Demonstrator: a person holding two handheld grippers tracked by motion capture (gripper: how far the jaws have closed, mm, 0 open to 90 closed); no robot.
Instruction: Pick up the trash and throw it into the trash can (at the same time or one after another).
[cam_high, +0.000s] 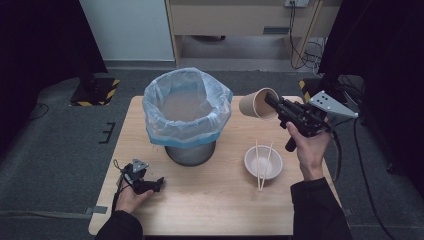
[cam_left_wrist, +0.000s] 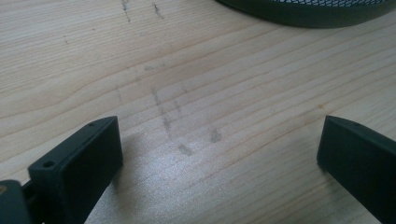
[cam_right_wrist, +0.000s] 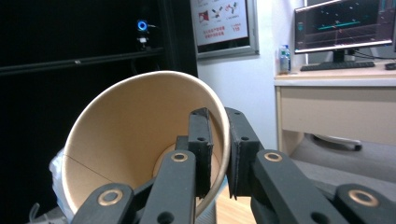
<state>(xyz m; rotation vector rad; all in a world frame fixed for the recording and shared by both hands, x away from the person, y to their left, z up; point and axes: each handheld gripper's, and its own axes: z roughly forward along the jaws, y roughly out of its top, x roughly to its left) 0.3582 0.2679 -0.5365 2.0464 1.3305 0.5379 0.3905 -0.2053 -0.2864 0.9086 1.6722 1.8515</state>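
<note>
The paper cup is hanging on its side in my right gripper, lifted off the table just short of the lined bin; my left gripper is resting low beside the bin's base. In the left gripper view its jaws are standing wide apart over bare wood, holding nothing. In the right gripper view the right jaws are pinching the cup's rim, one inside, one outside. I judge I'm carrying it to the bin; next I need it over the opening, then release, while the bowl with chopsticks is waiting below my hand

Bowl with chopsticks, lined bin
</note>
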